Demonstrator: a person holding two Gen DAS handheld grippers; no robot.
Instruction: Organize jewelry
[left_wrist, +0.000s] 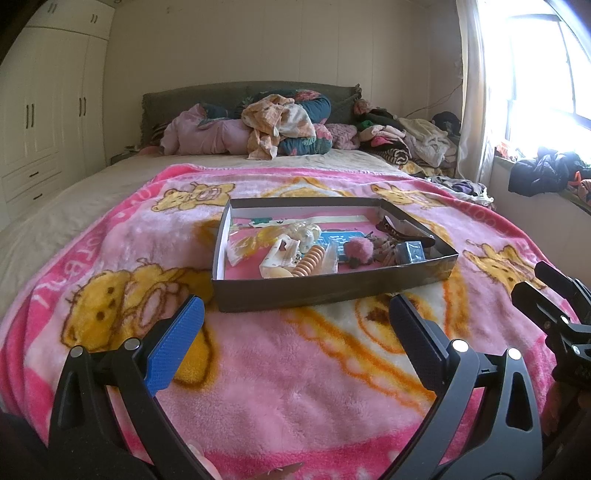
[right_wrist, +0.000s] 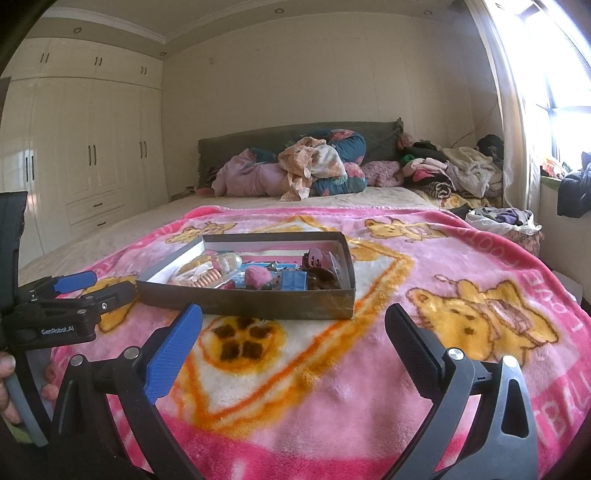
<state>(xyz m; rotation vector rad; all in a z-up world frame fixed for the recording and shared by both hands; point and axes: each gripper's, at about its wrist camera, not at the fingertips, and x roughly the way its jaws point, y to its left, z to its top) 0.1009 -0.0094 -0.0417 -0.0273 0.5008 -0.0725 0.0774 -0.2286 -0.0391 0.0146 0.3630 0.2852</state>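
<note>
A shallow dark cardboard box (left_wrist: 317, 290) sits on the pink bear blanket (left_wrist: 277, 369); it also shows in the right wrist view (right_wrist: 258, 301). It holds a jumble: an orange coil hair tie (left_wrist: 309, 261), a pink pompom (left_wrist: 357, 249), a brown claw clip (right_wrist: 317, 260), a small blue box (left_wrist: 412, 253) and clear packets. My left gripper (left_wrist: 295, 317) is open and empty, just short of the box's near wall. My right gripper (right_wrist: 293, 325) is open and empty, near the box's front right. The right gripper also shows in the left view (left_wrist: 546, 291).
Piles of clothes and bedding (left_wrist: 280, 125) lie against the grey headboard. More clothes (left_wrist: 410, 142) are heaped by the window at right. White wardrobes (left_wrist: 40, 110) line the left wall. The left gripper shows in the right view (right_wrist: 88, 286).
</note>
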